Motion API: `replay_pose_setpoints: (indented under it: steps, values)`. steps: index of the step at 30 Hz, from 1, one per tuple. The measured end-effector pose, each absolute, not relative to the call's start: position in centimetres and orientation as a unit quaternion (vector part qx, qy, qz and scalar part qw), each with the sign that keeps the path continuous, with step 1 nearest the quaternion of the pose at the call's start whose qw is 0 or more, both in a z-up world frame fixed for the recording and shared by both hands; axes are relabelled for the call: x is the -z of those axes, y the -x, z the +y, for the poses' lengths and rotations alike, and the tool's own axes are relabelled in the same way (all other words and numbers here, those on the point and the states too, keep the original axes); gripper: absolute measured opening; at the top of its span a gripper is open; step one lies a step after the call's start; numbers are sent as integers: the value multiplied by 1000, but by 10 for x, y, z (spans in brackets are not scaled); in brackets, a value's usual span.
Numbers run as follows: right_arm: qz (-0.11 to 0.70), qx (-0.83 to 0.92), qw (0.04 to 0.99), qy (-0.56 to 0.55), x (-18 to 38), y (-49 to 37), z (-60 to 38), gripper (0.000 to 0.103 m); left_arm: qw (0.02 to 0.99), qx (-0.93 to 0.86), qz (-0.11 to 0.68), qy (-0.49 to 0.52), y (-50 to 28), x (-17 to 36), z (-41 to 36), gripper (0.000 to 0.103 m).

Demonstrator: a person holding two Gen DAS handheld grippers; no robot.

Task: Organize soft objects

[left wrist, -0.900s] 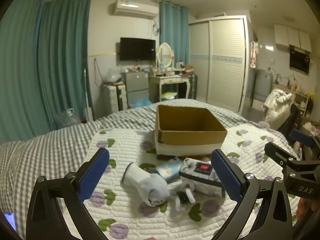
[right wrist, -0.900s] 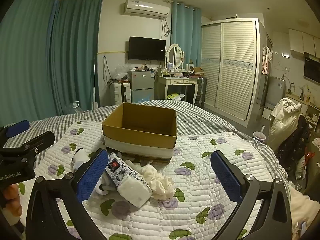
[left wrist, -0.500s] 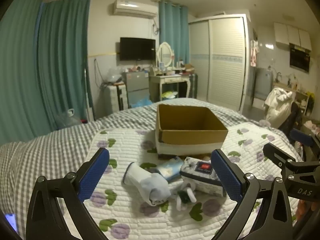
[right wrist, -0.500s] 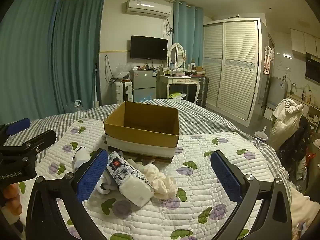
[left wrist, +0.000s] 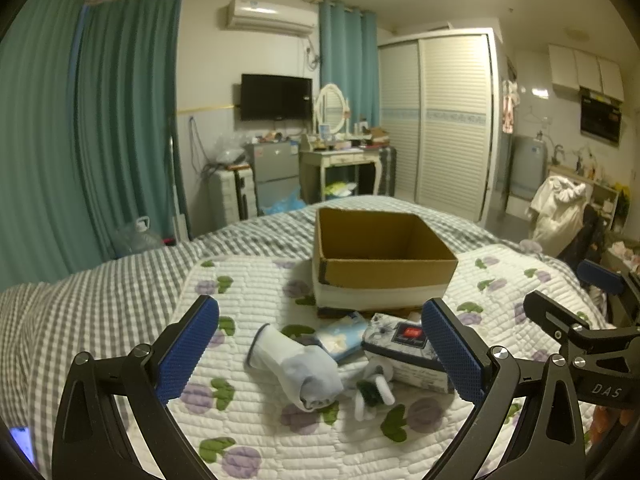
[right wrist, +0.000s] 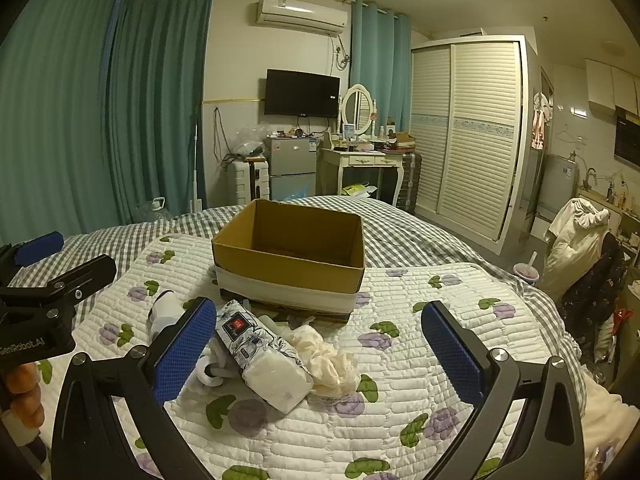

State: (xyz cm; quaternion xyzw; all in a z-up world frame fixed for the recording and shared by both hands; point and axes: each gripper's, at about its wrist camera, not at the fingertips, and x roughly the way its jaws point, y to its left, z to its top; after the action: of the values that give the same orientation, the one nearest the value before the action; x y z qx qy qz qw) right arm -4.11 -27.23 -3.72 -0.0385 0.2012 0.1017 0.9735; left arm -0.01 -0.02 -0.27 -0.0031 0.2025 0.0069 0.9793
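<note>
Right wrist: tissue pack [right wrist: 264, 356] lengthwise, probably boxward [right wrist: 288, 268].

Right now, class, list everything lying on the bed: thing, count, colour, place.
cardboard box: one, brown, open, mid-quilt
tissue pack: one, white with floral wrap, in front of box
cream cloth: one, crumpled, right of tissue pack
white sock: one, left of tissue pack
blue packet: one, light blue, near box
small white toy: one, beside sock
quilt: one, white, purple flowers
left tongs: open, empty
right tongs: open, empty
</note>
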Motion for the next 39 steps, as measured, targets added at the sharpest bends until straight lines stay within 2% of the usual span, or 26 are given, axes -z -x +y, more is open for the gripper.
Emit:
replay_pose_setpoints:
  steps: [39]
  values:
    - [211, -113, 970, 47, 43, 42, -263, 103, 978, -10, 206, 5, 0, 5, 3, 103]
